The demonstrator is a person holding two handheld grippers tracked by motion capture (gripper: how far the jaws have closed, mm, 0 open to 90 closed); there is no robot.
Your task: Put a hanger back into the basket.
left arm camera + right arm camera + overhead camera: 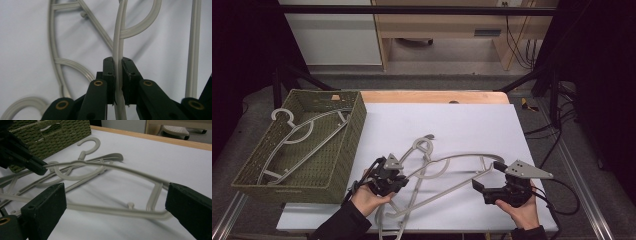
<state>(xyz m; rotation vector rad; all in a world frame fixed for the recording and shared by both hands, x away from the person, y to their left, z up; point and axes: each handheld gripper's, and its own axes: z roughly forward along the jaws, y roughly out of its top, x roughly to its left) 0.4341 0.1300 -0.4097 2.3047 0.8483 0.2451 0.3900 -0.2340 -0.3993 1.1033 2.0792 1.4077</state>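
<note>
Left gripper clamped on upper hanger's arm | right gripper wide open, holding nothing, hanger's right end between jaws | hanger near table's front edge, long axis left-right, hook toward back edge

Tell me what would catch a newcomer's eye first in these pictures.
Probably the tangle of grey hangers on the white sheet at the table's near middle, with the left gripper shut on one hanger's arm. Next, the green woven basket at the left, holding another hanger, and the right gripper open beside the pile.
</note>
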